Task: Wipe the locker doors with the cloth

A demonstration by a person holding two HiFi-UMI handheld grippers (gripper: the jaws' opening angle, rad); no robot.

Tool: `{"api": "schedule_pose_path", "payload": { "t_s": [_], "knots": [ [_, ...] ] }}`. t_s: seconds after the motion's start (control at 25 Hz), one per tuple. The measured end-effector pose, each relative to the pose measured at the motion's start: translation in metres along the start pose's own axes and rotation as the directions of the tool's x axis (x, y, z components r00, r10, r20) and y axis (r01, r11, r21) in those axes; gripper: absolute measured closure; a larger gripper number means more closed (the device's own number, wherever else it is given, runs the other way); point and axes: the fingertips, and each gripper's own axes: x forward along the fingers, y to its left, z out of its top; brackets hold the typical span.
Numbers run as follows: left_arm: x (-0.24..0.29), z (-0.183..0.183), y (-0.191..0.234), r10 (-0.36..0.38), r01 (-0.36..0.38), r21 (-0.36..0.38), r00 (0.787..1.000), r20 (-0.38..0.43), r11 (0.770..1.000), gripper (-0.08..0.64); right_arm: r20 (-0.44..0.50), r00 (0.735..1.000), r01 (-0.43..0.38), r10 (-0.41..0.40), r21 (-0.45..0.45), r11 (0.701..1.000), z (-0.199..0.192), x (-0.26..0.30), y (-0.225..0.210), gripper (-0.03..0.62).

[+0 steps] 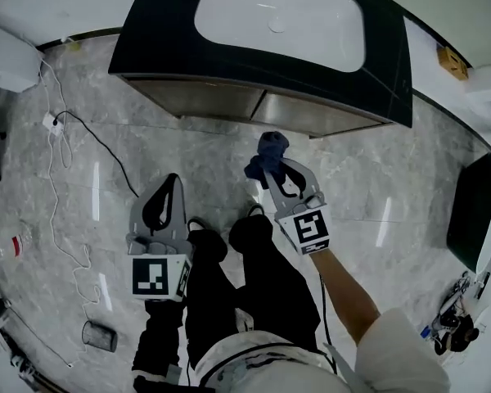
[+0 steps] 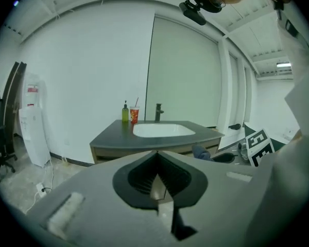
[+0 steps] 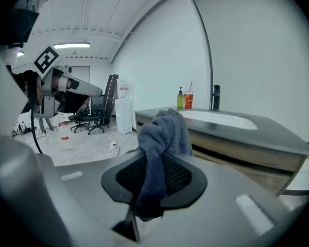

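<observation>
Holding the dark blue cloth (image 3: 162, 138) bunched in the right gripper (image 1: 277, 178), clamping partway shut on its lower folds and leaving the fat free end poking forward past the tips, straight toward the vanity cabinet doors (image 1: 254, 105) under the sink counter (image 1: 147, 47). Facing those doors from well apart, and sitting nearer to them on the right side than on the left, judging by the head view. Trailing further back with the left gripper (image 2: 157, 181), pinching fully together on nothing at all.

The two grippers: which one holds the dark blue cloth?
The right gripper, its fingers shut on the cloth; the left gripper has its fingers together with nothing between them.
</observation>
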Motion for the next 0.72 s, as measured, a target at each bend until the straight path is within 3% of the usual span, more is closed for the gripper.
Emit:
{"api": "schedule_pose_path", "payload": {
  "t_s": [0.16, 0.32, 0.56, 0.72],
  "knots": [
    [-0.028, 0.071, -0.059, -0.05, 0.05, -0.001, 0.999, 0.013, 0.999, 0.561, 0.0, 1.0, 0.016, -0.016, 0.061, 0.998, 0.051, -0.076, 0.0, 0.514],
    [-0.045, 0.12, -0.103, -0.123, 0.121, 0.037, 0.991, 0.047, 0.992, 0.561, 0.061, 0.991, 0.109, -0.117, 0.13, 0.986, 0.103, -0.133, -0.008, 0.515],
    [-0.099, 0.153, -0.147, -0.191, 0.186, 0.068, 0.978, 0.078, 0.98, 0.561, 0.116, 0.963, 0.221, -0.244, 0.18, 0.958, 0.15, -0.221, 0.002, 0.515],
    [-0.148, 0.163, -0.159, -0.22, 0.215, 0.063, 0.971, 0.097, 0.975, 0.561, 0.127, 0.941, 0.281, -0.314, 0.227, 0.933, 0.167, -0.273, 0.033, 0.515]
  ]
}}
